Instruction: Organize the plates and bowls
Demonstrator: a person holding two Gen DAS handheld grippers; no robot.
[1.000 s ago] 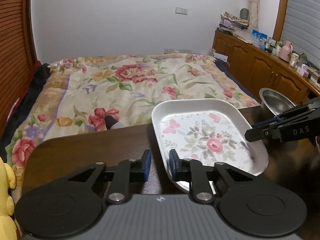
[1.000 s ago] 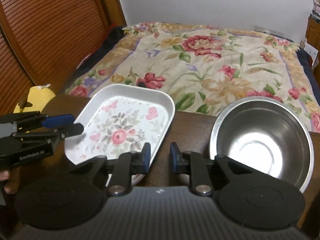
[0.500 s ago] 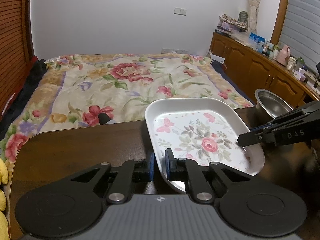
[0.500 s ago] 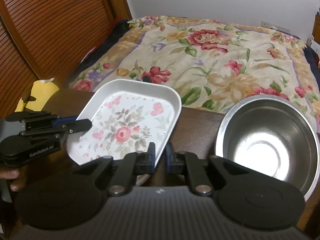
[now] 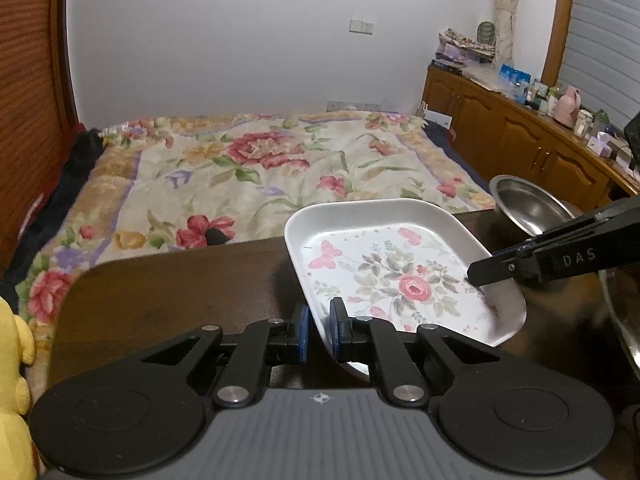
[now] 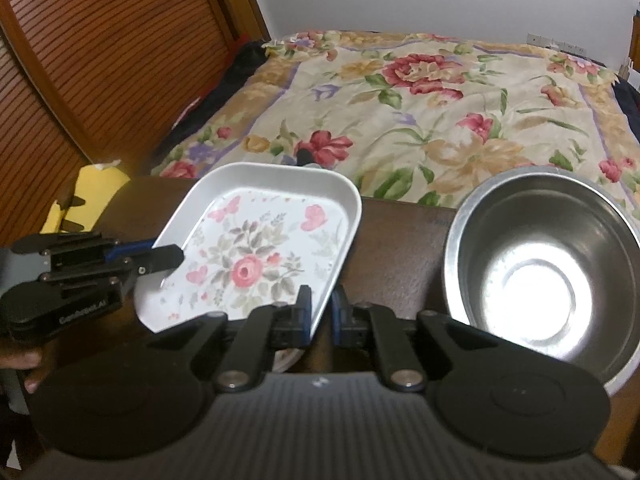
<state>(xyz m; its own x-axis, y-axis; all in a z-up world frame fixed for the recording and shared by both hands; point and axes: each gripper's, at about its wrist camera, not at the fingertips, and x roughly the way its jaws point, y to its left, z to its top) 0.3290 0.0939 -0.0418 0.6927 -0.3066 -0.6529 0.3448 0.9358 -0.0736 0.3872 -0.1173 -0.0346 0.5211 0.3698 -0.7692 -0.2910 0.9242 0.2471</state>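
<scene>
A white square plate with a pink rose print [image 5: 400, 276] [image 6: 256, 256] is held a little above the dark wooden table [image 5: 168, 284]. My left gripper [image 5: 318, 330] is shut on the plate's left rim. My right gripper [image 6: 320, 314] is shut on the plate's right rim; it also shows in the left wrist view [image 5: 496, 270], and the left one shows in the right wrist view [image 6: 160, 258]. A steel bowl [image 6: 540, 276] [image 5: 528, 208] sits on the table to the right of the plate.
A bed with a floral cover [image 5: 256, 176] lies beyond the table's far edge. A yellow plush toy [image 5: 12, 364] is at the left. Wooden cabinets with clutter [image 5: 532, 140] line the right wall. A slatted wooden door [image 6: 100, 60] stands at the left.
Both grippers have closed from slightly open onto the plate's opposite rims. The plate has risen and tilted a little off the table.
</scene>
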